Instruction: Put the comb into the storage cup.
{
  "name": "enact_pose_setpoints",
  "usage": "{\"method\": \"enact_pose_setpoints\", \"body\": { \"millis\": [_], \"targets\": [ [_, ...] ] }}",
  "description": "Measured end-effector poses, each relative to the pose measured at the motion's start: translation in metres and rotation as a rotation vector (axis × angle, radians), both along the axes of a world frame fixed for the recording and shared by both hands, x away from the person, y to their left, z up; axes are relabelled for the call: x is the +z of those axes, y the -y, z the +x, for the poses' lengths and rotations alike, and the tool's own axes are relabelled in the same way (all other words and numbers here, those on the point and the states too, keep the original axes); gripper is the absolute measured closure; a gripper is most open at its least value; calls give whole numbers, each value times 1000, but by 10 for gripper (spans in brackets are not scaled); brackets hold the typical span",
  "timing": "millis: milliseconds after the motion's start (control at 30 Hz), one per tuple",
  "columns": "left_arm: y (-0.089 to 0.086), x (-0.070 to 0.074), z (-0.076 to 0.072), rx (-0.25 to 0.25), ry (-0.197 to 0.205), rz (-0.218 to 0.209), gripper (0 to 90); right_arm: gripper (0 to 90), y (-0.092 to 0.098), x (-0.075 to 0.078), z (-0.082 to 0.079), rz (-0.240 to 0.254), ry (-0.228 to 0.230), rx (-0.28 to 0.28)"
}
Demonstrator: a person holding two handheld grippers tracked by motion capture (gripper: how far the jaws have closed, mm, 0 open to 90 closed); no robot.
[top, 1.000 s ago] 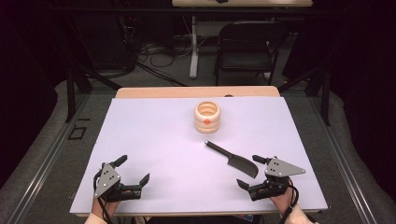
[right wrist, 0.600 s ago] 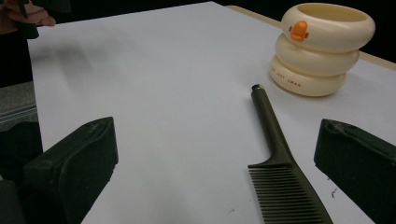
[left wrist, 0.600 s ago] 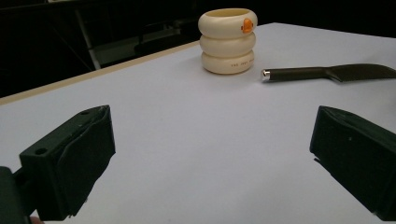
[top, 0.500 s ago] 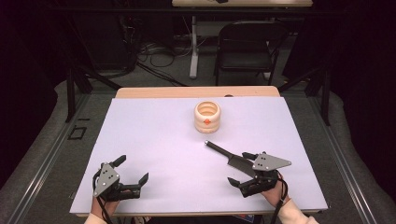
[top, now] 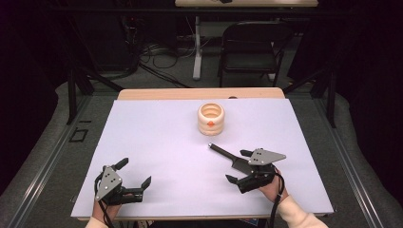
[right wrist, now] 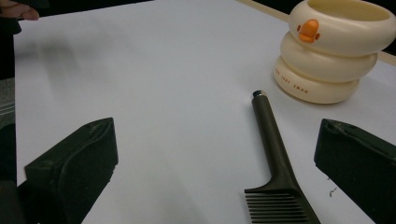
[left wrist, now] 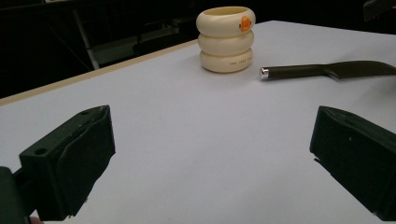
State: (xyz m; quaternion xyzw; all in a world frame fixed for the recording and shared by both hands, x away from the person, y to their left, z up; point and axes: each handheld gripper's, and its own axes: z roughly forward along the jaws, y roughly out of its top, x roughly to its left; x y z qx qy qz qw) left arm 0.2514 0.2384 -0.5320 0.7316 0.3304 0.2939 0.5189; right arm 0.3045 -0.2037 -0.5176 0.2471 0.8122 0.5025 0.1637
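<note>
A cream holder (top: 210, 118) made of three stacked rings, with an orange duck mark, stands upright at the middle back of the white sheet. A black comb (top: 223, 153) lies flat just in front of it, its handle tip pointing at the holder. My right gripper (top: 236, 166) is open, with its jaws on either side of the comb's toothed end. The right gripper view has the comb (right wrist: 273, 144) between the spread jaws and the holder (right wrist: 334, 51) beyond. My left gripper (top: 136, 171) stands open at the near left with nothing in it; its view looks across at the holder (left wrist: 226, 39) and comb (left wrist: 322, 71).
The white sheet (top: 157, 142) covers a wooden table whose far edge (top: 199, 93) shows. A folding chair (top: 252, 42) and floor cables lie beyond the table. Open sheet stretches between the two grippers.
My right gripper has moved left and forward from the near right, and its jaws now straddle the comb's toothed end. The left gripper, holder and comb have stayed put.
</note>
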Motion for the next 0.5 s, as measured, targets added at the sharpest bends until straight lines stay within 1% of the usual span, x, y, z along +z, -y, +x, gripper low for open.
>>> {"method": "enact_pose_setpoints", "body": {
  "millis": [267,300,333,500],
  "targets": [
    [0,0,0,-3,4,5,1,0,-9,0,9,-15,-7,14],
    [0,0,0,-2,-3,4,1,0,-13,-1,14,-31,-14,17],
    [1,0,0,-4,-4,6,1,0,-15,-2,15,-29,-25,19],
    [1,0,0,-5,-1,9,1,0,-22,-4,23,-52,-29,29]
  ]
}}
